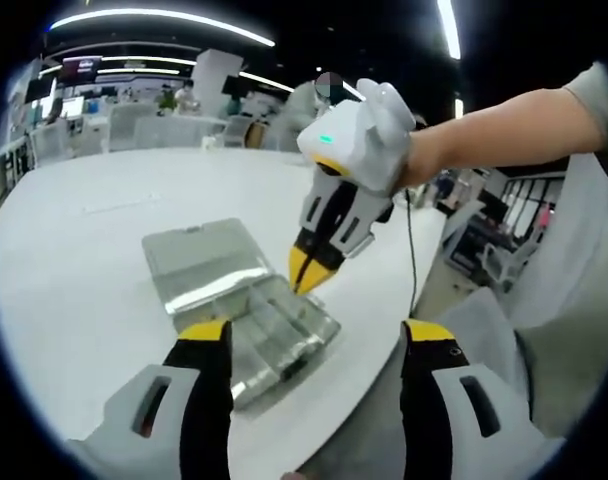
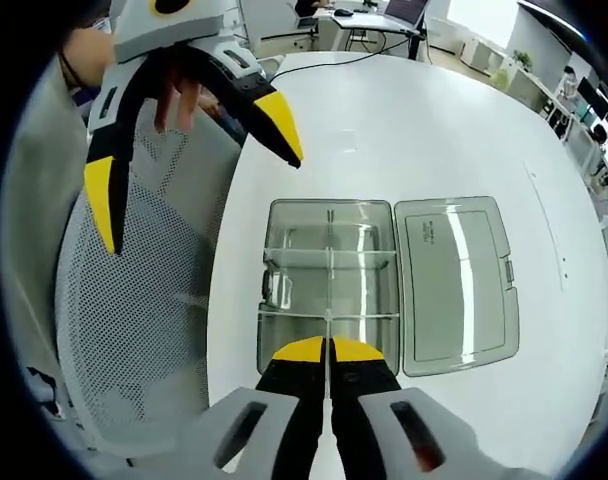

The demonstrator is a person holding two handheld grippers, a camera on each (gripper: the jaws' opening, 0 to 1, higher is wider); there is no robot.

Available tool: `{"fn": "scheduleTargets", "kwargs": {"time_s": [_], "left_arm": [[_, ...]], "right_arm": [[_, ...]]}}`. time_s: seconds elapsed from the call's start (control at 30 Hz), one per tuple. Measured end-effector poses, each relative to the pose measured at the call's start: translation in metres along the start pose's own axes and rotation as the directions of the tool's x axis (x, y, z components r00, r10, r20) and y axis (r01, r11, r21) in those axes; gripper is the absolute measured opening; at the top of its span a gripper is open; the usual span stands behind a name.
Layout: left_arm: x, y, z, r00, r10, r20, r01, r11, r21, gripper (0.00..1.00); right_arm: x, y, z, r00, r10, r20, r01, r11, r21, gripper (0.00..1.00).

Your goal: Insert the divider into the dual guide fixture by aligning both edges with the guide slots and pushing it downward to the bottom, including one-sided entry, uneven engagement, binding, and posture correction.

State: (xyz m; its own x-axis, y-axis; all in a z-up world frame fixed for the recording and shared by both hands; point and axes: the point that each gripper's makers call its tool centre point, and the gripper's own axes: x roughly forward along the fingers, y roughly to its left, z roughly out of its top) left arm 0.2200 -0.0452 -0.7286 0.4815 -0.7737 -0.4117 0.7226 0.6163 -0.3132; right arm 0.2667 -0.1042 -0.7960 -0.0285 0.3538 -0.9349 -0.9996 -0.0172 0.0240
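My right claw (image 2: 329, 348) pinches the clear divider (image 2: 328, 290), low centre of the right gripper view, standing over the box (image 2: 329, 275) with its crosswise partitions; the lid (image 2: 454, 285) lies open rightward on the table (image 2: 414, 130). My left claw (image 2: 189, 170) hangs spread wide, upper left.

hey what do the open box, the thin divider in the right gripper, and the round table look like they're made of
Box: apparently clear hard plastic, glossy; the white table shows through its walls and open lid.
Divider: probably the same clear plastic; it shows edge-on as a thin pale line between the shut right gripper.
Table: smooth white top, likely laminate or painted board, with soft reflections.
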Motion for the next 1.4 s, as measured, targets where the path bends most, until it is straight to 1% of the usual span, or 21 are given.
{"fn": "scheduleTargets", "kwargs": {"time_s": [0.33, 0.53, 0.67, 1.03, 1.17, 1.23, 1.33, 1.37, 1.4], "left_arm": [[-0.001, 0.000, -0.003, 1.000, -0.001, -0.005, 0.001, 1.000, -0.004, 0.65], [-0.003, 0.001, -0.005, 1.000, 0.003, -0.007, -0.004, 1.000, -0.007, 0.65], [-0.004, 0.001, -0.006, 1.000, 0.006, -0.010, -0.006, 1.000, -0.011, 0.65], [-0.003, 0.000, -0.006, 1.000, 0.001, -0.016, -0.001, 1.000, -0.013, 0.64], [-0.004, 0.001, -0.006, 1.000, 0.003, -0.016, -0.003, 1.000, -0.015, 0.64], [-0.004, 0.001, -0.007, 1.000, 0.004, -0.019, -0.005, 1.000, -0.016, 0.64], [-0.005, 0.002, -0.008, 1.000, 0.007, -0.022, -0.008, 1.000, -0.017, 0.63], [-0.005, 0.003, -0.008, 1.000, 0.008, -0.022, -0.008, 1.000, -0.017, 0.63], [-0.005, 0.003, -0.008, 1.000, 0.008, -0.022, -0.008, 1.000, -0.018, 0.63]], "right_arm": [[0.003, 0.001, -0.002, 1.000, -0.008, 0.007, 0.008, 1.000, -0.002, 0.00], [0.008, 0.002, -0.007, 1.000, -0.008, -0.003, 0.008, 1.000, -0.009, 0.00], [0.010, 0.002, -0.007, 1.000, -0.008, -0.001, 0.008, 1.000, -0.012, 0.00], [0.013, 0.002, -0.008, 1.000, -0.003, -0.019, 0.001, 0.998, -0.056, 0.00], [0.016, 0.001, -0.009, 1.000, 0.003, -0.020, -0.004, 0.999, -0.038, 0.00], [0.017, 0.001, -0.009, 1.000, 0.006, -0.021, -0.007, 1.000, -0.017, 0.00], [0.020, -0.001, -0.011, 1.000, 0.007, -0.021, -0.008, 0.999, -0.039, 0.00], [0.020, -0.001, -0.011, 1.000, 0.007, -0.022, -0.008, 1.000, -0.022, 0.00], [0.020, -0.001, -0.011, 1.000, 0.005, -0.023, -0.005, 1.000, -0.022, 0.00]]}}
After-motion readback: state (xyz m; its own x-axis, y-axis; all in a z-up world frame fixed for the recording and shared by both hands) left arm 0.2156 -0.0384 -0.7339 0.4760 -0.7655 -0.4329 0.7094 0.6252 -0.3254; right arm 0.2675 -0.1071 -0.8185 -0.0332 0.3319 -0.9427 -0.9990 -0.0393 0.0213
